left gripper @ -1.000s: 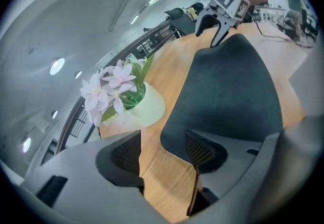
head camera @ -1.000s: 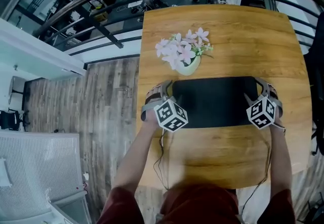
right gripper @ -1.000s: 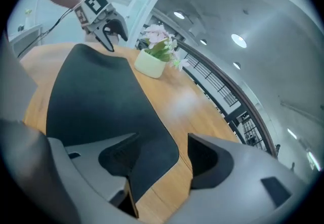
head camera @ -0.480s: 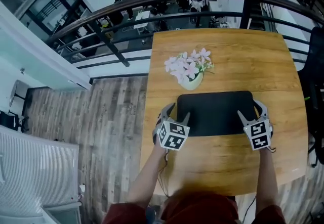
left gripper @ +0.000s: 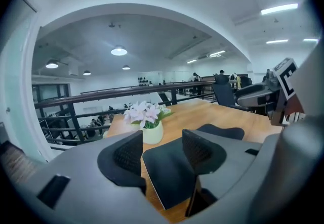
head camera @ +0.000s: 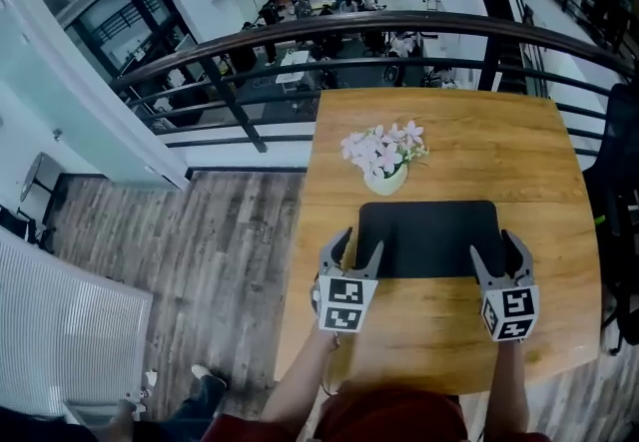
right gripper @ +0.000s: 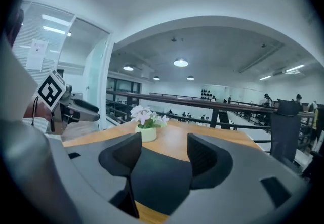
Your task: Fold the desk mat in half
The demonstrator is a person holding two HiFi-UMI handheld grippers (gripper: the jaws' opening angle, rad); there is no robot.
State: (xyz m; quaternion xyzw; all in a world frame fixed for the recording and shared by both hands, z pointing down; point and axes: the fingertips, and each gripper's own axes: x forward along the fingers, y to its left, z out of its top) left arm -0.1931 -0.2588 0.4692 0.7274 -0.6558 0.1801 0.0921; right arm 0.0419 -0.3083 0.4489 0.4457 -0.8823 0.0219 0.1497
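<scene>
The black desk mat (head camera: 429, 235) lies flat on the wooden table (head camera: 539, 161). My left gripper (head camera: 357, 248) hovers over the mat's near left corner. Its jaws are closing, and the mat (left gripper: 172, 175) shows below the left gripper (left gripper: 162, 139), untouched by the pads. My right gripper (head camera: 496, 250) stands open over the near right corner. In the right gripper view the mat (right gripper: 159, 172) lies under the right gripper (right gripper: 163, 142), with nothing gripped.
A pale vase of pink flowers (head camera: 384, 159) stands just past the mat's far left edge; the vase (left gripper: 151, 129) also shows ahead of the left jaws. A black railing (head camera: 399, 26) runs behind the table. A dark chair (head camera: 621, 260) sits at the right.
Both grippers have drawn back from the mat's two short ends to its near corners. The mat has stayed flat. The head view has shifted.
</scene>
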